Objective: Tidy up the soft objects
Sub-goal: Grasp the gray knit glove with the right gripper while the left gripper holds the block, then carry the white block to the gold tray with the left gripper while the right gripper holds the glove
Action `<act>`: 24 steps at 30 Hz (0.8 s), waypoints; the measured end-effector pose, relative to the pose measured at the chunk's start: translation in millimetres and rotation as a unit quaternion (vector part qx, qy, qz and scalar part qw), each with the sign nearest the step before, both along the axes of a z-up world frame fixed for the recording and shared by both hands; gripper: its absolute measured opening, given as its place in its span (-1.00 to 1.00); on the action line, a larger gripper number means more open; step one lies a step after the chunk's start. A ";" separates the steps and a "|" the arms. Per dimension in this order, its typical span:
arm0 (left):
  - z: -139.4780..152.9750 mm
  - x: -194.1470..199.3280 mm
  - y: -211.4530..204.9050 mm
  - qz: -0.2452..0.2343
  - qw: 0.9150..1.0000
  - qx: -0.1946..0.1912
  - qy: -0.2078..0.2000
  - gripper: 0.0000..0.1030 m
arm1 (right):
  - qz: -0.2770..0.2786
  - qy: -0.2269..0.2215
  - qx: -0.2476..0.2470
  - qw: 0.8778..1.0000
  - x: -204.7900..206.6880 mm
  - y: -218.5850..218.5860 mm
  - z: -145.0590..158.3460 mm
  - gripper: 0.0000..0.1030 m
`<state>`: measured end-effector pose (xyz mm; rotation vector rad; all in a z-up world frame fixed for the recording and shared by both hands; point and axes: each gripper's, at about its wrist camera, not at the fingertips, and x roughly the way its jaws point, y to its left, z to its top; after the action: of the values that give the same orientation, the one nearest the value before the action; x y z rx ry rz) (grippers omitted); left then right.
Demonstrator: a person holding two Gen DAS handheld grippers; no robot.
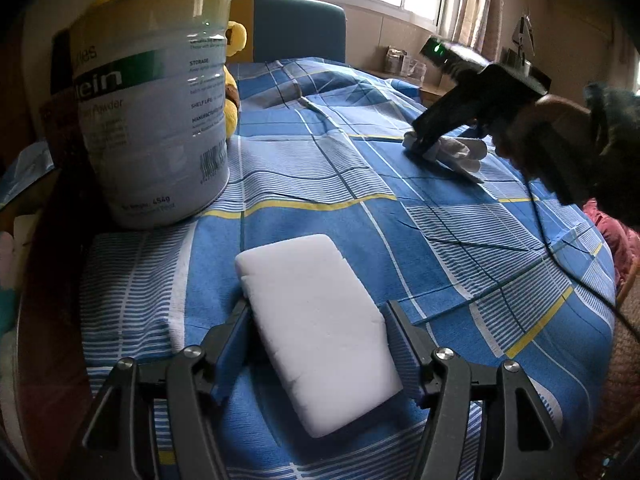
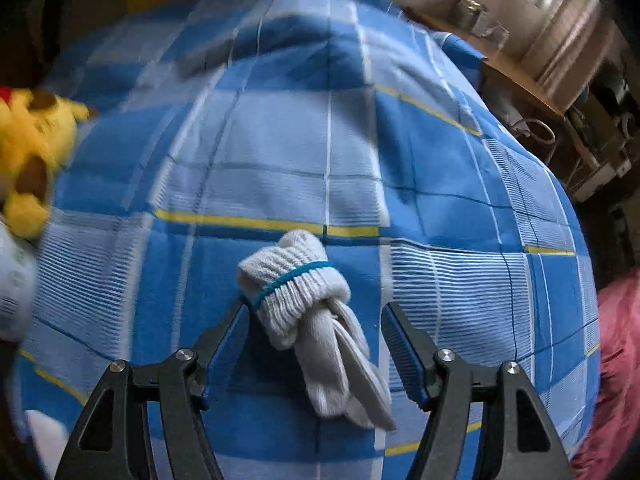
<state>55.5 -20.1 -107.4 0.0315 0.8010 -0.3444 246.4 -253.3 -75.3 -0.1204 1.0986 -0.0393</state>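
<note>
On the bed, over its blue checked cover with white and yellow lines (image 1: 320, 184), both hands are lining up pick-ups, so the step in hand looks like the approach before grasping.

Seen from the left wrist, the left hand-held gripper (image 1: 316, 340) stands with its jaws apart around the near half of a white rectangular foam sponge block (image 1: 316, 328). The left blue pad runs along the block's edge, the right one sits just beside it, and I cannot tell whether either truly presses. The block lies flat, its long axis running from about 5 o'clock near the camera to 11 o'clock. That far end points toward the tall grey protein-powder tin (image 1: 156, 112) at 10 o'clock, with a yellow plush toy (image 1: 234, 80) behind it.

From the right wrist, the right hand-held gripper (image 2: 316, 344) also has its jaws apart, straddling a rolled white knitted sock bundle bound by a blue band (image 2: 308, 312), which lies on the cover. The thick rolled cuff points to 11 o'clock and the loose toe ends trail to 5 o'clock, so its long axis is slanted across the jaw line.

My judgement is that the next move calls for each gripper to close gently on its soft thing. The right may first need a slight twist so its pads meet the bundle's sides squarely.
</note>
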 end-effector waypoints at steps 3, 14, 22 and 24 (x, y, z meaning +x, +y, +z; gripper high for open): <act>-0.1 -0.4 -0.5 0.000 1.000 0.000 0.000 0.27 | 0.000 0.011 0.016 1.000 -1.6 2.9 -13.4 -0.20; 0.1 -0.5 -0.7 0.000 1.000 0.001 -0.002 0.27 | 0.028 0.005 0.111 0.993 -89.1 28.8 8.5 -0.40; 0.8 -1.1 -2.8 0.002 1.000 0.007 -0.003 0.28 | 0.013 0.024 0.122 0.992 -103.5 34.9 -23.2 -0.37; 0.9 -1.2 -2.4 0.002 1.000 0.006 -0.003 0.28 | 0.011 0.024 0.129 0.991 -102.2 32.4 -23.0 -0.36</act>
<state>54.2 -22.5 -106.5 0.0411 0.7977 -0.3352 144.2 -220.9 -98.3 0.0994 1.1403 0.1248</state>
